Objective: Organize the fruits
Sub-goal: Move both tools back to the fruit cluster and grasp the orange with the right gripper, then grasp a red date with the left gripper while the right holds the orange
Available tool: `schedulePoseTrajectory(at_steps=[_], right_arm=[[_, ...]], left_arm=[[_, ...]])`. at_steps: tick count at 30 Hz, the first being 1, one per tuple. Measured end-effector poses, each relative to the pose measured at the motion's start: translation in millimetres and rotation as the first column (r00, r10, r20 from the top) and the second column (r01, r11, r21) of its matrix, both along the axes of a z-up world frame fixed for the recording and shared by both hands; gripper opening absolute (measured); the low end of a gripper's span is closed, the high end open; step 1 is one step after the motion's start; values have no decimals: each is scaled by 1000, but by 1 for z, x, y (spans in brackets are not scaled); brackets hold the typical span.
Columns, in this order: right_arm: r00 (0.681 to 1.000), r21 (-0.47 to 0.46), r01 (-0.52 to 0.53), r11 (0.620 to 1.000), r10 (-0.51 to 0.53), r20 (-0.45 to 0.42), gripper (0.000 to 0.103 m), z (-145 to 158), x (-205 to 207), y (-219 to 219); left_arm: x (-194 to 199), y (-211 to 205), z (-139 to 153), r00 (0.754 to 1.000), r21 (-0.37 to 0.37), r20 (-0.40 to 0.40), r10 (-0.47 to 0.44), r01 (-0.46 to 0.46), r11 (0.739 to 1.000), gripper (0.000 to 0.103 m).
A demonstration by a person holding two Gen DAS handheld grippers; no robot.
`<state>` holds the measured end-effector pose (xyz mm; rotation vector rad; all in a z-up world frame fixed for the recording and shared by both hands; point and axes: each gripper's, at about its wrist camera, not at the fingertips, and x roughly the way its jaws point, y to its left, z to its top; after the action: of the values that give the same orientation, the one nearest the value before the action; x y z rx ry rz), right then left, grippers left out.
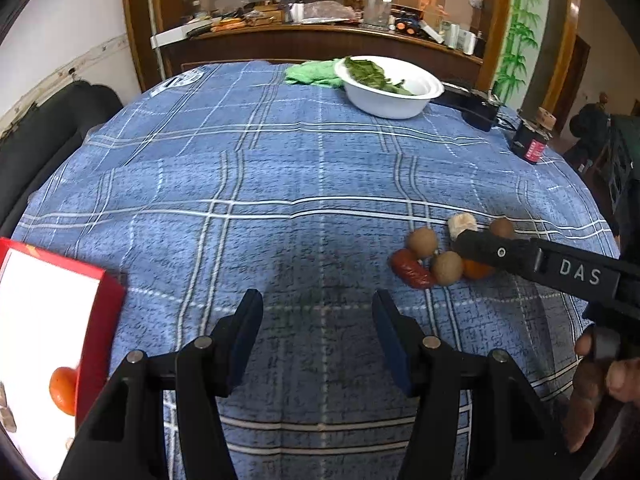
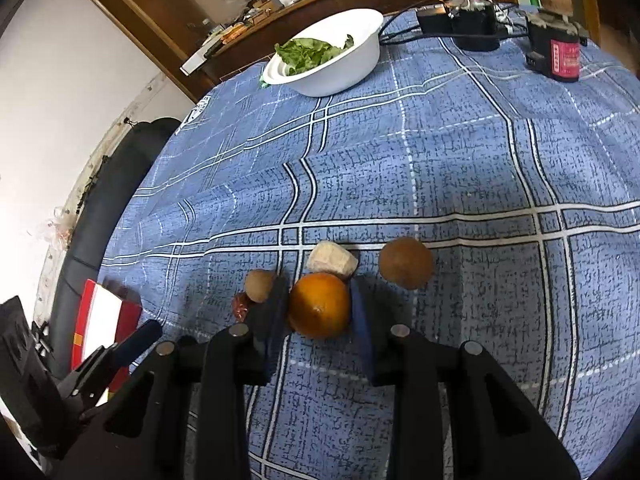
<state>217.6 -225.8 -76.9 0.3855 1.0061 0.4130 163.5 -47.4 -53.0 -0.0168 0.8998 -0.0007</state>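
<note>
While angled down over the table:
Right tongs: clamped on orange.
Left tongs: wide, empty.
Surface: blue checked cloth.

In the left wrist view the orange fruit is largely covered by the right gripper, beyond the fingers. The red box and its tomato-like fruit are cut off left of the fingers.
</note>
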Motion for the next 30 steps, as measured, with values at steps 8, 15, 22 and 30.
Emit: schedulePoseTrajectory(at_steps=[8,15,22,30], right_arm=[[996,73,69,995,-72,45,31,12,-34,-26],[992,89,76,993,-85,98,31,21,-53,-35],[991,112,58,992,-71,117,31,24,-55,-37],[989,123,46,991,-62,133,31,28,-58,-36]], left_arm=[[18,-15,-9,1000,-4,-8,-26,26,1000,56],[34,-23,-15,1000,25,-4,9,-9,1000,56],[35,-25,-7,1000,1,22,-3,3,1000,56],[36,-36,-3,998,-12,44,-47,47,999,58]])
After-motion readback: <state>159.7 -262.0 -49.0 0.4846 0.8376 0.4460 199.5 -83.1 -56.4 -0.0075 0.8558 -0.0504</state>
